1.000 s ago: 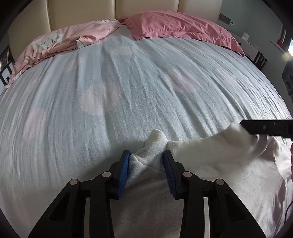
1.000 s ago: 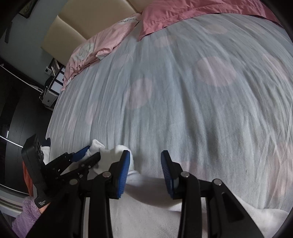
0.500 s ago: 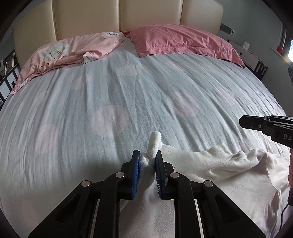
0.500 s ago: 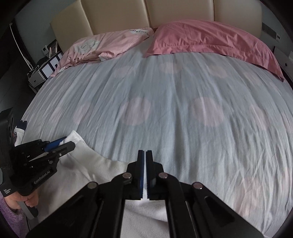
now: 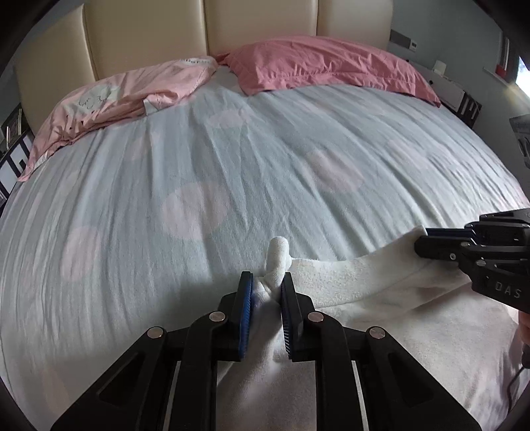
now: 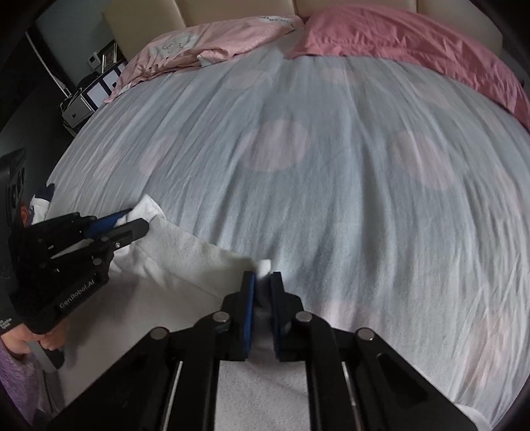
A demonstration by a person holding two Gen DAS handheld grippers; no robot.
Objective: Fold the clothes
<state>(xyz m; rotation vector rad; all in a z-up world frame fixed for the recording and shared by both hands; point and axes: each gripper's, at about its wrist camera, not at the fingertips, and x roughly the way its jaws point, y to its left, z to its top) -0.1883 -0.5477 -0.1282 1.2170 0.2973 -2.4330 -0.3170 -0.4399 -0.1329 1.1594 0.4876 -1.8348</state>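
A white fleecy garment (image 5: 381,318) lies at the near edge of a pale blue bed cover with pink spots (image 5: 232,185). My left gripper (image 5: 267,281) is shut on a bunched corner of the garment, a tuft sticking out past the fingertips. My right gripper (image 6: 262,281) is shut on the other corner of the same edge (image 6: 198,265). The edge hangs stretched between the two grippers. The right gripper also shows in the left wrist view (image 5: 427,243), and the left gripper shows in the right wrist view (image 6: 132,222).
Two pink pillows (image 5: 324,66) (image 5: 126,96) lie against the beige headboard (image 5: 265,23). A dark nightstand with small items (image 6: 89,96) stands at the bed's left. A white shelf (image 5: 457,89) is at the far right. A hand in a purple sleeve (image 6: 20,371) holds the left gripper.
Both grippers closed on the garment's corners, the right one from wide open. They lifted and spread apart, pulling the edge taut.
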